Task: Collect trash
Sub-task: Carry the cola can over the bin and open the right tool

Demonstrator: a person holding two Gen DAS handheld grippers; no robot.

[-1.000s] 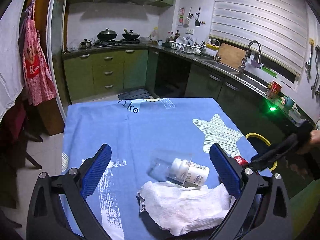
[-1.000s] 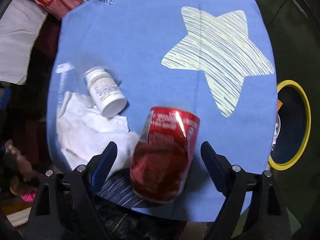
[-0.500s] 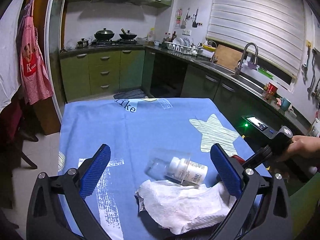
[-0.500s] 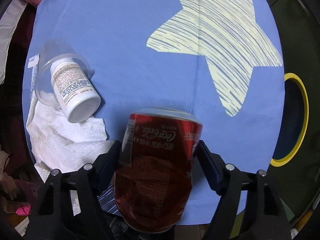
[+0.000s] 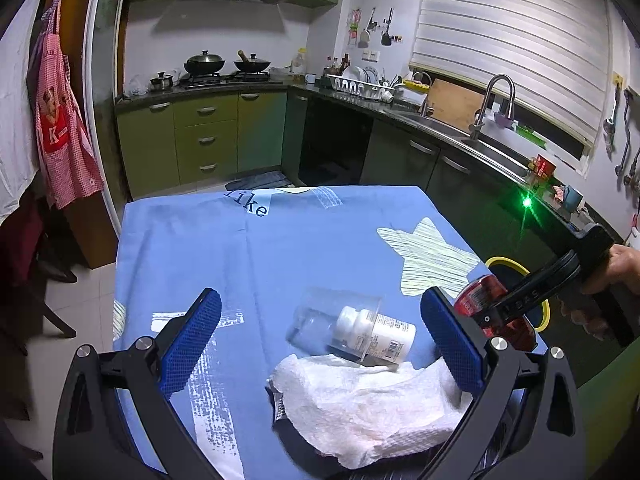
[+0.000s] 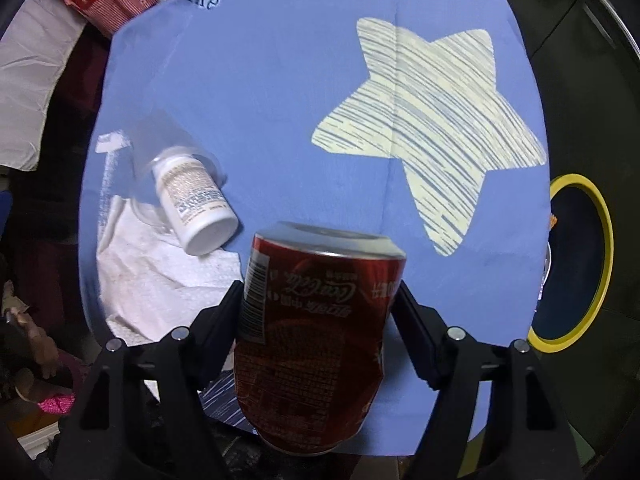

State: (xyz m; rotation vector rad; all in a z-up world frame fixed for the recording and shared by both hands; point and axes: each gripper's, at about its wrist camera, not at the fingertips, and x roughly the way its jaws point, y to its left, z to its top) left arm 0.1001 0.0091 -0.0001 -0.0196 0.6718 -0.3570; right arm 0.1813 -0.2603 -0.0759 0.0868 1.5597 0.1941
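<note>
- The red soda can (image 6: pixel 320 332) is dented and crumpled on its lower half, label upside down to the camera, barcode strip on its left side, silver rim at the top. It sits bottom centre of the right wrist frame.
- The right gripper (image 6: pixel 320 312) is clamped on it, one finger pressing each side. In the left wrist view the same can (image 5: pixel 486 294) peeks out at centre right, off the cloth, near the yellow-rimmed bin (image 5: pixel 516 266).
- The left gripper (image 5: pixel 320 344) is wide open with nothing in it, blue pads (image 5: pixel 192 344) spread either side of the other trash.
- Between them: a white pill bottle (image 5: pixel 376 334) lying on its side, cap end tucked into a tipped clear plastic cup (image 5: pixel 332 320), and a crumpled white paper towel (image 5: pixel 368 400) just below, touching them.
- All of it is on a blue tablecloth (image 5: pixel 280 248) with a pale star print.
- Hard to see: the can's bottom end is hidden between the gripper arms, the bin is cut by the table edge, and a dark item under the towel is too covered to identify.
</note>
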